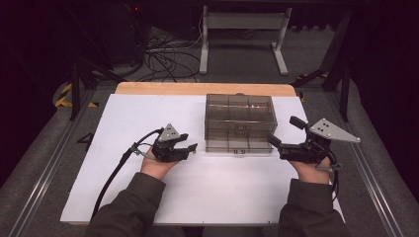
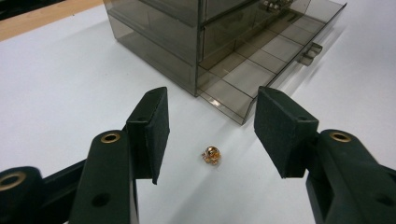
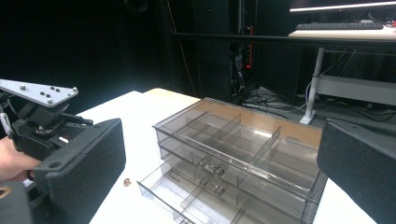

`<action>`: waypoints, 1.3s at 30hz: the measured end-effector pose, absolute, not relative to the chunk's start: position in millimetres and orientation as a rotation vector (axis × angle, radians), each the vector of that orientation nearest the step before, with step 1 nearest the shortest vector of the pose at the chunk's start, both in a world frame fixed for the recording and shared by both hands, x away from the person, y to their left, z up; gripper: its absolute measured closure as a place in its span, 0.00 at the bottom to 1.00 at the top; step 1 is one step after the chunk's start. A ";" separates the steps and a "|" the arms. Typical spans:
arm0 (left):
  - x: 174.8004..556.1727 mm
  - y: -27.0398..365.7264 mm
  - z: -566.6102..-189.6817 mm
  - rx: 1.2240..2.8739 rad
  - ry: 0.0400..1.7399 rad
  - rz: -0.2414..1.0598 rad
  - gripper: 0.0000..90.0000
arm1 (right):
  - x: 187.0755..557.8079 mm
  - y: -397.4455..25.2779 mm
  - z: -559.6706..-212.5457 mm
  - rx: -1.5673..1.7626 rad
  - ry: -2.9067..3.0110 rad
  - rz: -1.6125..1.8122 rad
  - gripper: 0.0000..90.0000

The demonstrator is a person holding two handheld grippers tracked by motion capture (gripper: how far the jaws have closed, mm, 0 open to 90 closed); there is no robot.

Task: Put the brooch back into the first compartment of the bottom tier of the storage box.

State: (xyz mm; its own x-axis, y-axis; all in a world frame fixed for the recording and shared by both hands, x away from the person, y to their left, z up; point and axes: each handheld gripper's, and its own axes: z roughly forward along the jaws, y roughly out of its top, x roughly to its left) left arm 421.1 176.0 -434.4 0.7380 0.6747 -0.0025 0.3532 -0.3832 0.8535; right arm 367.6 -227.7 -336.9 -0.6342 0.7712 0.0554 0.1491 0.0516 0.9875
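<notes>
A smoky clear drawer box [image 1: 238, 121] stands at the middle of the white board [image 1: 148, 187]. Its bottom drawer [image 2: 261, 65] is pulled out and its compartments look empty. A tiny gold trinket [image 2: 211, 155] lies on the board just in front of the drawer's corner, also seen as the gold trinket [image 3: 127, 182] beside the drawer [image 3: 187, 196]. My left gripper [image 2: 211, 98] is open, its jaws standing either side of the trinket and just short of it. My right gripper [image 1: 285, 131] is open at the box's right front corner, holding nothing.
The board lies on a wooden table [image 1: 197, 89] with metal rails [image 1: 44, 163] along both sides. Behind the table are a white desk frame [image 1: 242, 29] and tangled cables [image 1: 168, 59] on the floor. Bare board lies left of and in front of the box.
</notes>
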 end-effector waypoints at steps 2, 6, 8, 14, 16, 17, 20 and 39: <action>421.9 175.0 -436.4 2.011 0.780 0.432 0.52 | 367.6 -228.4 -336.8 0.921 1.835 1.622 0.02; 423.6 172.7 -441.0 2.030 0.786 0.425 0.54 | 367.6 -229.2 -336.8 0.921 1.835 1.618 0.02; 424.7 171.7 -443.3 2.036 0.794 0.426 0.55 | 367.7 -229.1 -336.8 0.920 1.836 1.619 0.02; 427.7 169.7 -449.0 2.058 0.807 0.425 0.60 | 367.6 -229.4 -336.8 0.921 1.835 1.619 0.02; 427.9 168.7 -450.2 2.064 0.813 0.425 0.62 | 367.6 -229.5 -336.8 0.922 1.835 1.620 0.02; 428.2 168.3 -450.9 2.069 0.810 0.423 0.63 | 367.5 -229.5 -336.7 0.922 1.835 1.621 0.02; 428.5 166.6 -452.8 2.077 0.815 0.423 0.65 | 367.4 -229.5 -336.7 0.924 1.835 1.620 0.02; 431.9 155.7 -461.9 2.156 0.838 0.434 0.78 | 367.5 -230.0 -336.6 0.923 1.833 1.625 0.02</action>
